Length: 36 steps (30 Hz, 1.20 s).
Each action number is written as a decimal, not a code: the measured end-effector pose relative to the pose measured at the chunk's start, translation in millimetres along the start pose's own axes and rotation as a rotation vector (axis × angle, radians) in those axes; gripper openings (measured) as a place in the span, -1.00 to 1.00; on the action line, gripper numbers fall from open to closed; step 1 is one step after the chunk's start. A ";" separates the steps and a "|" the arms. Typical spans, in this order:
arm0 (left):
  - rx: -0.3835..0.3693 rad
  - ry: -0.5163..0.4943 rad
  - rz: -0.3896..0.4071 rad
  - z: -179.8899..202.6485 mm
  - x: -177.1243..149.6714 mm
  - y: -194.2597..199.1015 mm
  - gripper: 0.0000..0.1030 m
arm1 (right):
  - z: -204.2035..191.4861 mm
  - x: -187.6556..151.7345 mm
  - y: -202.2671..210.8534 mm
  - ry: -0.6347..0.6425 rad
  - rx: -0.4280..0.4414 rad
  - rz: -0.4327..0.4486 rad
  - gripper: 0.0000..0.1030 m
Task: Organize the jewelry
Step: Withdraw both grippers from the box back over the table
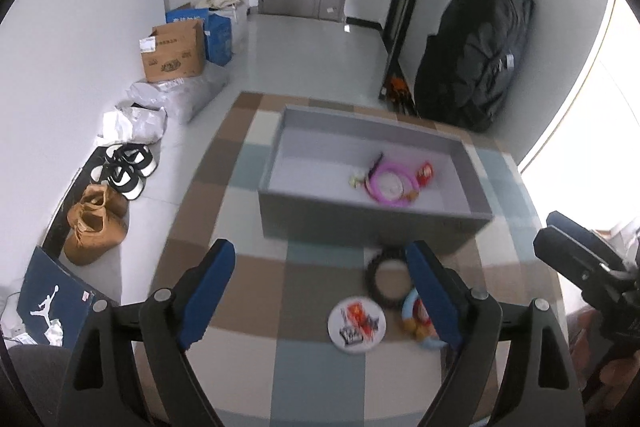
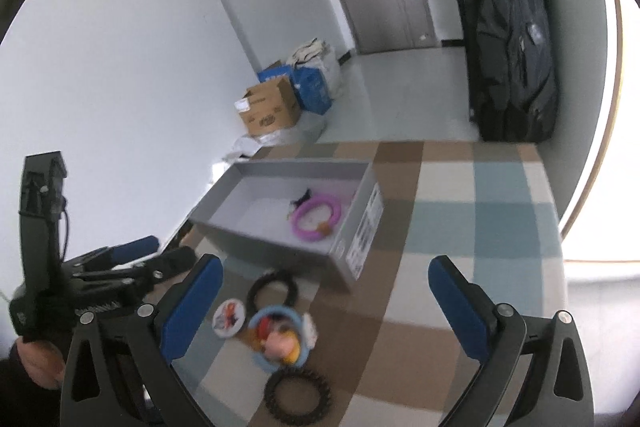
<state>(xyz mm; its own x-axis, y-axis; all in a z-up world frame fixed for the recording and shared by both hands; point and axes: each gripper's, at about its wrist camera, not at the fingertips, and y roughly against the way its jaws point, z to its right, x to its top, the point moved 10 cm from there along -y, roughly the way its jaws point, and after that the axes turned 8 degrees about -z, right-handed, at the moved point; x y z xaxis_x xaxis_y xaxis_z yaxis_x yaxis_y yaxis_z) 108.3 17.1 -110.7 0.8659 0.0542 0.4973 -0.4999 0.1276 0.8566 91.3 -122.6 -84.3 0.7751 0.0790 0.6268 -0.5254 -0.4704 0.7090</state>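
Presently, centre frame: grey rectangular cardboard box [image 1: 304,211] on checked brown-and-blue cloth [image 1: 248,283], containing one pink ring bracelet [image 1: 390,187]. Lower frame, outside the box: black toothed ring [image 1: 380,277], round white badge [image 1: 357,323], blue ring with charms [image 2: 280,339], second black toothed ring [image 2: 298,397]. Left gripper [image 1: 320,291] and right gripper [image 2: 326,305]: jaws wide apart, both empty.

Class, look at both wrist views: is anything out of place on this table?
Yes. The pink ring lies in the grey box, but the white badge, blue ring and two black rings still lie loose on the checked cloth.
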 end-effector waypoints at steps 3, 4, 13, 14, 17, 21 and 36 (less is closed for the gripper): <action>0.019 0.004 -0.023 -4.3 -8.3 -4.4 0.65 | -4.2 -10.1 -0.9 -0.003 0.009 -0.021 1.00; 0.006 0.007 -0.043 -4.5 -11.3 -8.5 0.65 | -4.8 -13.4 -0.9 -0.006 0.006 -0.025 1.00; -0.026 0.017 -0.143 -7.7 -32.9 -25.7 0.65 | -9.2 -33.6 -1.8 0.001 -0.025 -0.053 1.00; -0.022 0.017 -0.152 -7.6 -35.5 -26.5 0.65 | -9.1 -34.1 -1.8 0.000 -0.023 -0.054 1.00; -0.023 0.007 -0.170 -5.7 -40.9 -28.7 0.65 | -9.3 -36.7 -2.6 -0.002 -0.020 -0.060 1.00; 0.004 -0.026 -0.183 -2.2 -44.8 -31.7 0.64 | -7.6 -38.2 -3.0 -0.014 -0.020 -0.065 1.00; 0.003 -0.078 -0.201 9.0 -47.8 -36.2 0.46 | 0.4 -37.5 -6.4 -0.057 -0.011 -0.071 1.00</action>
<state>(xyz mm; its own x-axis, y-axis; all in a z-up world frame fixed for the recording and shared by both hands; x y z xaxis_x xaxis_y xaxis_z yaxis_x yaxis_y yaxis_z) 84.9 0.9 -164.2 0.9442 -0.0486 0.3257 -0.3178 0.1248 0.9399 65.7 -122.9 -112.4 0.8292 0.0620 0.5554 -0.4717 -0.4555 0.7550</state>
